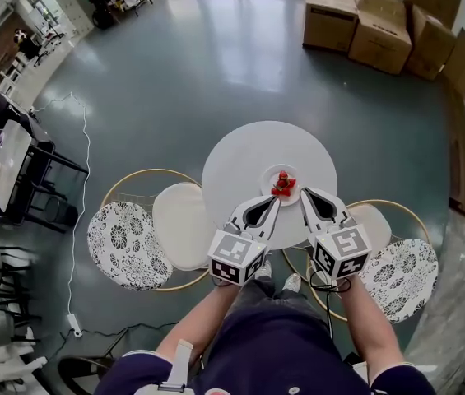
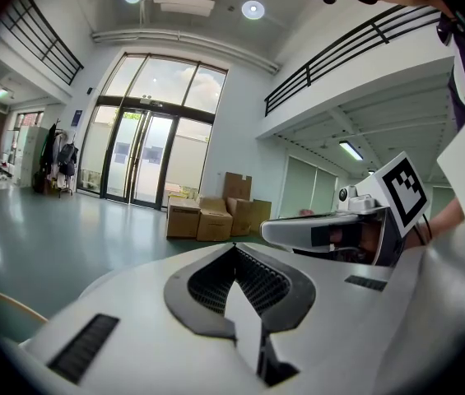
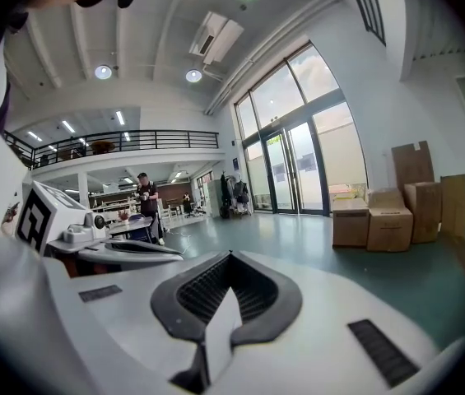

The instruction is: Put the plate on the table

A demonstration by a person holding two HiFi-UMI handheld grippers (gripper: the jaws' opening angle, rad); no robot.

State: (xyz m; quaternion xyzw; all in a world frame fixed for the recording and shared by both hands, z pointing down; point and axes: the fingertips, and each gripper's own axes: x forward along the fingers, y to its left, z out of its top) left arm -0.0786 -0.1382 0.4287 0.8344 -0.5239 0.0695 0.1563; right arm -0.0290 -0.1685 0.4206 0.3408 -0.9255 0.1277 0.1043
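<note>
A small white plate (image 1: 284, 184) with red strawberries (image 1: 282, 185) on it is over the near part of the round white table (image 1: 248, 155); whether it rests on the top I cannot tell. My left gripper (image 1: 275, 201) reaches its near-left rim and my right gripper (image 1: 304, 192) its near-right rim. In the left gripper view the left gripper (image 2: 244, 307) has its jaws closed on a thin white edge, which I take for the plate's rim. The right gripper (image 3: 216, 319) shows the same in its own view. The rest of the plate is hidden behind the jaws there.
Round chairs with patterned cushions (image 1: 125, 245) (image 1: 401, 278) and white seats (image 1: 181, 225) stand close around the table's near side. Cardboard boxes (image 1: 380, 23) are stacked far right. Desks and chairs (image 1: 18, 179) line the left. A person (image 3: 146, 200) stands far off.
</note>
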